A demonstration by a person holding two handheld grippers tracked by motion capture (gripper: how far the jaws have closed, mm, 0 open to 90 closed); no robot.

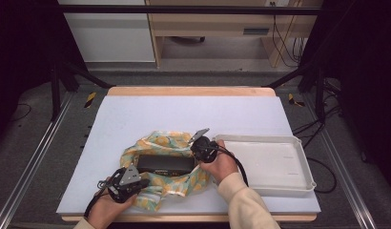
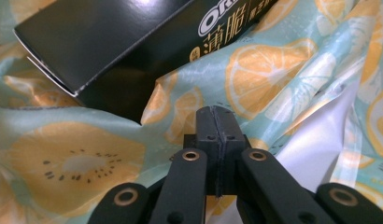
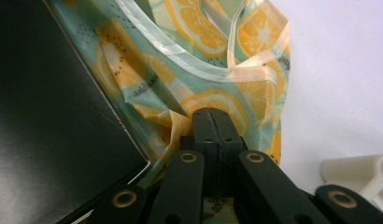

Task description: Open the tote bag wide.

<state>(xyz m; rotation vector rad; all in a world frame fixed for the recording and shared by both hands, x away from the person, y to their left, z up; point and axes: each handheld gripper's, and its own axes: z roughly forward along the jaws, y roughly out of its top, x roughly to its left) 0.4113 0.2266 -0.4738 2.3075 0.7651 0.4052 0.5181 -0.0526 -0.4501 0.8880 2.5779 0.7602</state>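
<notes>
The black biscuit box (image 1: 165, 163) lies flat in the middle of the fruit-print bag (image 1: 158, 143), near the front of the white mat (image 1: 136, 114), with the printed film bunched around all its sides. You look to be mid-way through bagging it: the box sits on or in the bag, but the mouth is not drawn up.

Your left gripper (image 1: 142, 182) is at the bag's near-left corner, jaws shut flat together; in the left gripper view they seem to pinch a fold of film (image 2: 189, 112), though I can't tell for sure. Your right gripper (image 1: 197, 143) is at the box's right end, jaws also closed, tips against the bag's hemmed edge (image 3: 180, 60); a grip there is likely, not certain.

Next, lift both edges evenly so the box slides deeper rather than tipping out. The empty white tray (image 1: 303, 162) sits just right of the bag.
</notes>
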